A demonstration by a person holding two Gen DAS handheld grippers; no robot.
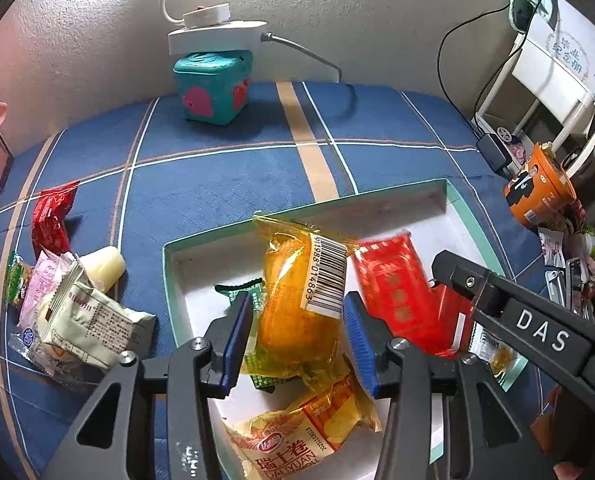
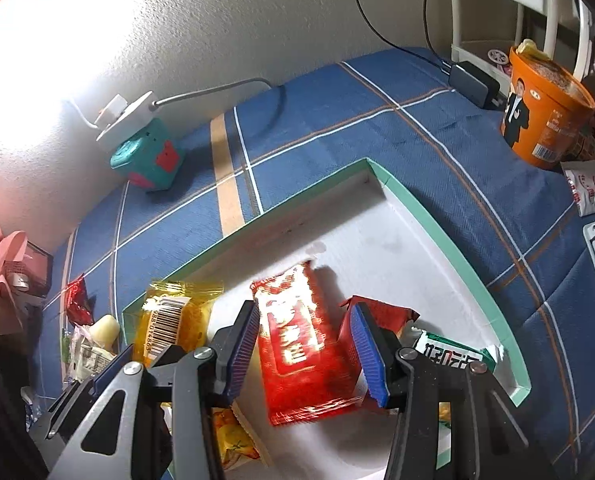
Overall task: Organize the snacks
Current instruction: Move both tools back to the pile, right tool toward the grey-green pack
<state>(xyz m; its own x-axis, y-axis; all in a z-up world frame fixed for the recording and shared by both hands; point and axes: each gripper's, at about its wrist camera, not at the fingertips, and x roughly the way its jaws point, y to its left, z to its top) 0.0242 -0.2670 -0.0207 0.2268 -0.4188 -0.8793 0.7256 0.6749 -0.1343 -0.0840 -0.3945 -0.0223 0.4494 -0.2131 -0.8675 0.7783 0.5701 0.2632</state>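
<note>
A shallow white box with a green rim point(image 1: 169, 276) point(image 2: 437, 220) lies on the blue plaid cloth. In the left wrist view my left gripper point(image 1: 299, 340) is open, its blue pads either side of a yellow cake packet point(image 1: 301, 292) in the box. In the right wrist view my right gripper point(image 2: 305, 352) is open around a red snack packet point(image 2: 297, 344), also seen in the left wrist view point(image 1: 397, 292). A second yellow packet point(image 1: 297, 436) and a green packet point(image 2: 453, 354) lie in the box too.
Loose snacks lie left of the box: a red packet point(image 1: 53, 216), a pale jelly cup point(image 1: 103, 266) and a white packet point(image 1: 93, 320). A teal cube point(image 1: 211, 86) under a white power strip stands by the wall. An orange noodle cup point(image 2: 545, 112) stands at right.
</note>
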